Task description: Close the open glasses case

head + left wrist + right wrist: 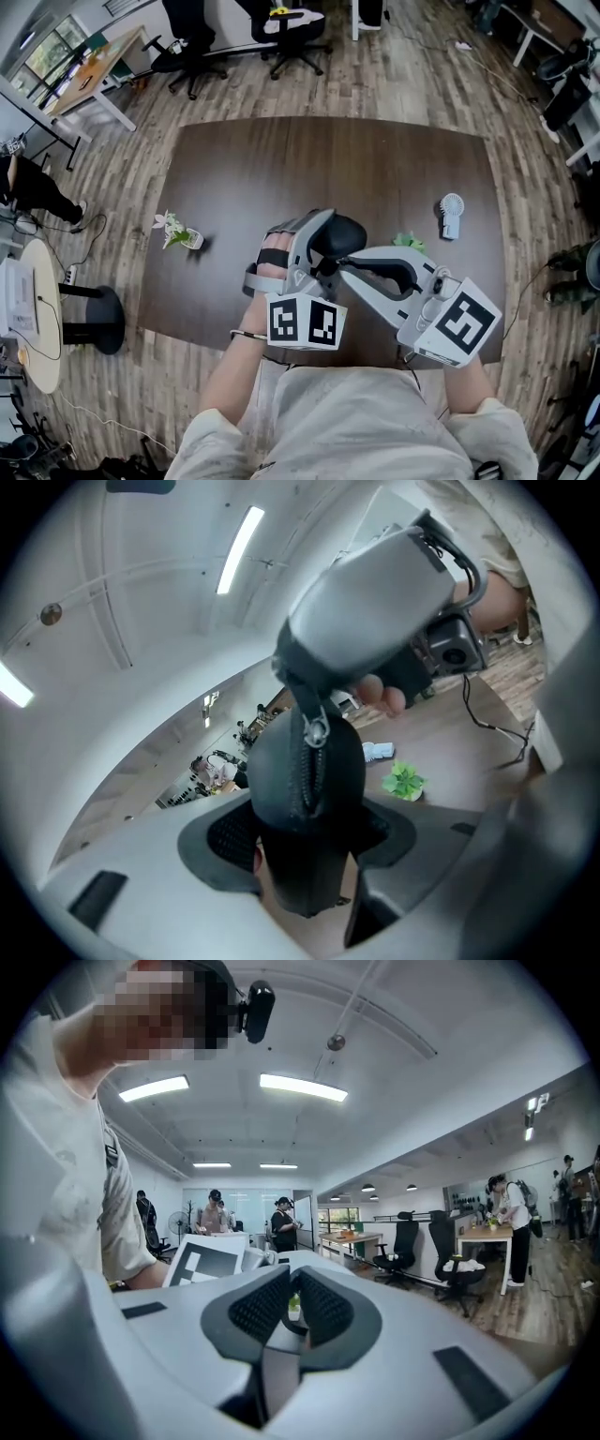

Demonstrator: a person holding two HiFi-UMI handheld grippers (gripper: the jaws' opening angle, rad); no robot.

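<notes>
Dark brown tabletop point(281, 159) lay under both our tools. Our left gripper point(309, 855) was clamped across the one black zippered glasses case point(309, 808), whose long axis ran straight ahead of its jaws. The zipper pull point(319, 731) sat at the case's far end, close under our right gripper point(292, 1302), the nearer tool to it, whose jaws stood barely parted on nothing. The zipper teeth looked meshed, though we could not be sure. Beyond the grippers stood two small plants, a pale sprig point(176, 232) and a green tuft point(409, 243), and one white fan point(452, 214).

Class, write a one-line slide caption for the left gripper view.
Left tongs clamp a black zip-up glasses case, with the right gripper by its zipper pull.
</notes>
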